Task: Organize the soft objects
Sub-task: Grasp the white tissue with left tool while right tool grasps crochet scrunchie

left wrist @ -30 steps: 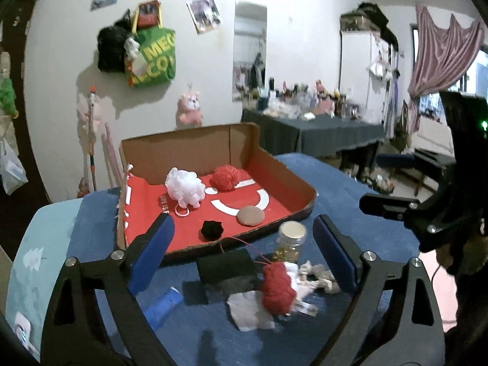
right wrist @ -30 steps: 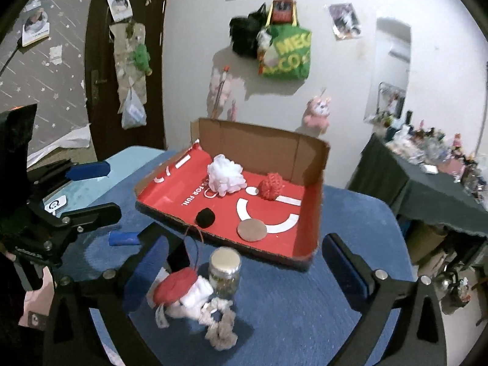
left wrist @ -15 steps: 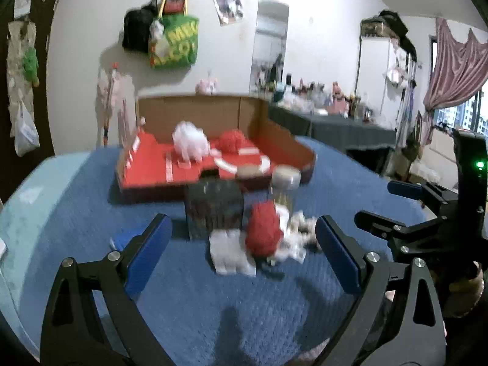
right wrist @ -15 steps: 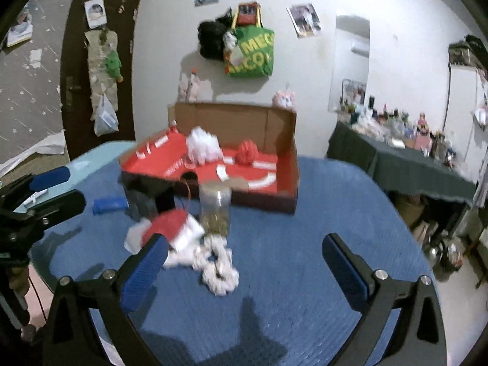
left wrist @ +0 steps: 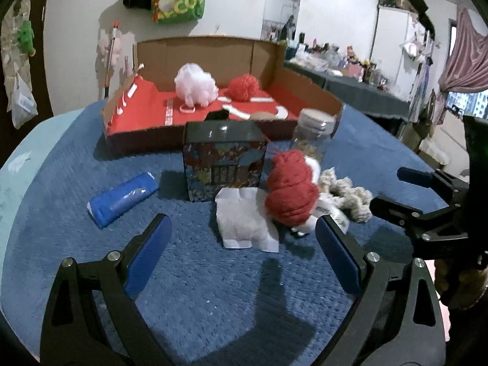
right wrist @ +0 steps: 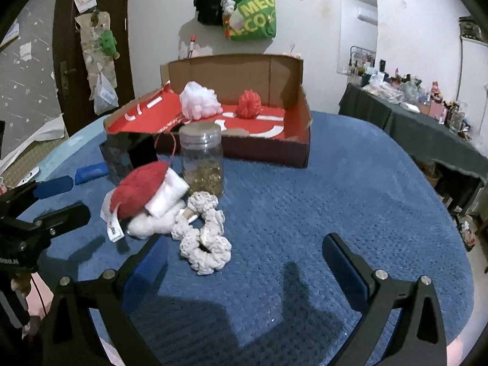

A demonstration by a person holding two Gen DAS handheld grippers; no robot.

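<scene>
Dropping lower toward red yarn, left gripper fingers wide; right gripper likewise, nearer scrunchie

Red hat, cream scrunchie, seemingly gold-filled jar.

Left gripper hovers low, jaws wide apart and empty; red-and-white plush lies mid-tabletop, touching the patterned box.

Pouf and yarn ball inside box; jar before it, scrunchie nearest.
</scene>
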